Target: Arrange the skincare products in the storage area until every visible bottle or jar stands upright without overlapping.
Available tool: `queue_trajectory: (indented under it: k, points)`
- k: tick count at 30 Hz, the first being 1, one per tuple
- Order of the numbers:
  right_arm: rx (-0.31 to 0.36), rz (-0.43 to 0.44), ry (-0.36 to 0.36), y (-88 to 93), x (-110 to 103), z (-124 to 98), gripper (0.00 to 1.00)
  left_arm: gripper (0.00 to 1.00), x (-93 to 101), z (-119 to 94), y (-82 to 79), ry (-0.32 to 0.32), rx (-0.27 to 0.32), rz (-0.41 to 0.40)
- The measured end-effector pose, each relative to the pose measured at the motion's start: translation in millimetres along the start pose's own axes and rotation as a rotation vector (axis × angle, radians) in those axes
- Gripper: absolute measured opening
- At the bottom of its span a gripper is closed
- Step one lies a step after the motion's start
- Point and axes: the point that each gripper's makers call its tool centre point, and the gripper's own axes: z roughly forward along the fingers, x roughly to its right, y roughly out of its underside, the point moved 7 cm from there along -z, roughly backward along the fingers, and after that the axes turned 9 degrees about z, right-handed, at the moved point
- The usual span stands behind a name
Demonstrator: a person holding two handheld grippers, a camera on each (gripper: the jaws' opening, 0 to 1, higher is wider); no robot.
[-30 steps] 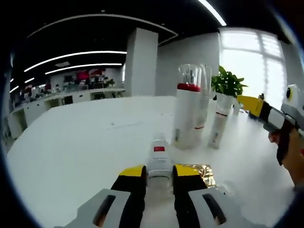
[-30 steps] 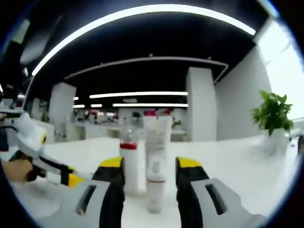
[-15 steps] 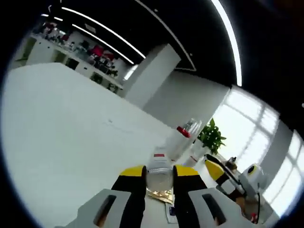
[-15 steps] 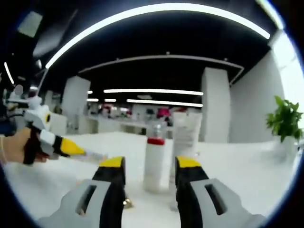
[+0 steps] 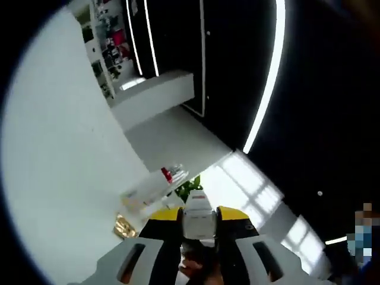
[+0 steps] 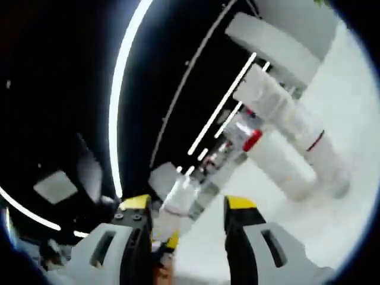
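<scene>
Left claw (image 5: 199, 221) clamped on a small white bottle (image 5: 199, 212) with a red label band, yellow jaw tips tight against both its sides. View is heavily rolled: white table (image 5: 53, 178) runs up the left side. Cluster of tall white bottles (image 5: 155, 187), one with a red collar under a clear cap, stands on the table beyond the held bottle, with a green plant (image 5: 189, 187) just behind it. Gold foil item (image 5: 123, 226) lies on the table just beside the cluster, nearer the claw.

Right claw (image 6: 189, 209) jaws spread apart, nothing between the pads. Small bottle (image 6: 173, 209) sits near its left jaw tip, gripped by the other claw's yellow tip (image 6: 171, 240); contact with right jaw unclear. Red-collared bottle (image 6: 267, 155) and white tube (image 6: 297, 124) stand on the table well beyond.
</scene>
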Motion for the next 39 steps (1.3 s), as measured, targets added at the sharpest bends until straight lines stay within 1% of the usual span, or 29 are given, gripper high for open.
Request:
queue_trajectory:
  k: [2, 3, 4, 8, 9, 12, 13, 14, 17, 18, 19, 20, 21, 22, 23, 24, 25, 26, 27, 28, 29, 30, 31, 32, 33, 35, 37, 38, 39]
  points:
    - [0.035, 0.062, -0.033, -3.1, -1, -1, 0.52, 0.20, 4.2, 3, 8.7, 0.019, -0.020, -0.002]
    - [0.038, 0.089, -0.044, -3.8, 0, -1, 0.51, 0.20, 4.5, 3, 10.1, 0.021, -0.024, -0.006]
    - [0.036, 0.102, -0.047, -3.8, 0, -1, 0.49, 0.20, 5.7, 6, 14.9, 0.027, -0.035, -0.017]
    - [-0.039, 0.083, -0.015, 2.9, 4, 1, 0.35, 0.20, 6.5, 12, 23.0, 0.044, -0.055, -0.038]
    - [-0.034, 0.101, -0.024, 4.2, 2, 1, 0.33, 0.20, 5.6, 13, 22.9, 0.037, -0.057, -0.037]
    - [-0.054, 0.173, -0.063, 9.7, -4, -2, 0.19, 0.20, 3.1, 11, 23.1, 0.026, -0.068, -0.033]
    - [-0.057, 0.213, -0.062, 10.5, -5, -2, 0.19, 0.20, 1.2, 11, 23.9, 0.018, -0.071, -0.025]
    - [-0.055, 0.189, -0.059, 9.9, -3, -2, 0.19, 0.21, 2.4, 10, 24.3, 0.031, -0.069, -0.041]
    - [-0.059, 0.176, -0.040, 9.2, -2, -3, 0.19, 0.21, -2.7, 11, 22.7, 0.003, -0.059, -0.040]
    - [-0.059, 0.178, -0.039, 9.9, -1, -3, 0.19, 0.21, -3.1, 11, 22.8, 0.000, -0.057, -0.030]
    - [-0.059, 0.178, -0.037, 10.4, -1, -2, 0.19, 0.22, -6.3, 10, 21.9, -0.026, -0.049, 0.008]
    - [-0.057, 0.157, -0.027, 8.7, 0, -1, 0.19, 0.22, -8.3, 10, 21.4, -0.045, -0.045, 0.025]
    - [-0.058, 0.138, -0.019, 7.7, 1, 0, 0.19, 0.23, -11.9, 9, 20.8, -0.084, -0.044, 0.062]
    - [-0.066, 0.065, 0.018, 6.7, 3, -1, 0.19, 0.25, -12.3, 7, 22.8, -0.139, -0.056, 0.147]
    - [-0.069, 0.001, 0.037, 5.8, 2, -2, 0.19, 0.26, -14.9, 5, 23.8, -0.189, -0.092, 0.216]
    - [-0.061, -0.043, 0.055, 4.3, 1, -2, 0.19, 0.28, -16.0, 4, 24.6, -0.217, -0.109, 0.252]
    - [-0.042, -0.095, 0.068, 1.2, -1, -2, 0.19, 0.30, -19.6, 2, 23.3, -0.264, -0.115, 0.292]
    - [-0.022, -0.133, 0.078, -1.0, -5, -5, 0.19, 0.33, -22.0, 1, 22.0, -0.295, -0.108, 0.312]
    - [-0.012, -0.151, 0.087, -3.1, -6, -6, 0.19, 0.34, -25.1, -1, 19.0, -0.328, -0.088, 0.325]
    - [-0.004, -0.172, 0.107, -7.4, -4, -7, 0.19, 0.35, -26.0, -3, 16.9, -0.344, -0.072, 0.320]
    - [0.013, -0.224, 0.145, -13.9, -1, -8, 0.19, 0.34, -28.0, -6, 13.0, -0.370, -0.046, 0.328]
    - [0.030, -0.287, 0.191, -22.8, 3, -11, 0.19, 0.35, -28.5, -7, 11.9, -0.375, -0.040, 0.336]
    - [0.035, -0.308, 0.207, -25.1, 4, -12, 0.19, 0.35, -29.4, -10, 9.9, -0.384, -0.040, 0.344]
    - [0.044, -0.349, 0.238, -28.9, 6, -14, 0.19, 0.35, -30.4, -11, 8.5, -0.393, -0.041, 0.351]
    - [0.054, -0.401, 0.285, -33.7, 8, -17, 0.19, 0.35, -32.1, -12, 6.8, -0.413, -0.036, 0.360]
    - [0.029, -0.474, 0.382, -39.6, 16, -21, 0.19, 0.35, -33.9, -14, 4.8, -0.440, -0.024, 0.377]
    - [0.017, -0.540, 0.407, -42.1, 16, -20, 0.19, 0.36, -34.6, -14, 5.1, -0.450, -0.031, 0.387]
    - [0.005, -0.592, 0.422, -41.1, 15, -20, 0.19, 0.36, -35.5, -14, 5.8, -0.463, -0.038, 0.399]
    - [0.001, -0.611, 0.431, -41.1, 15, -20, 0.19, 0.36, -35.5, -14, 6.1, -0.465, -0.039, 0.403]
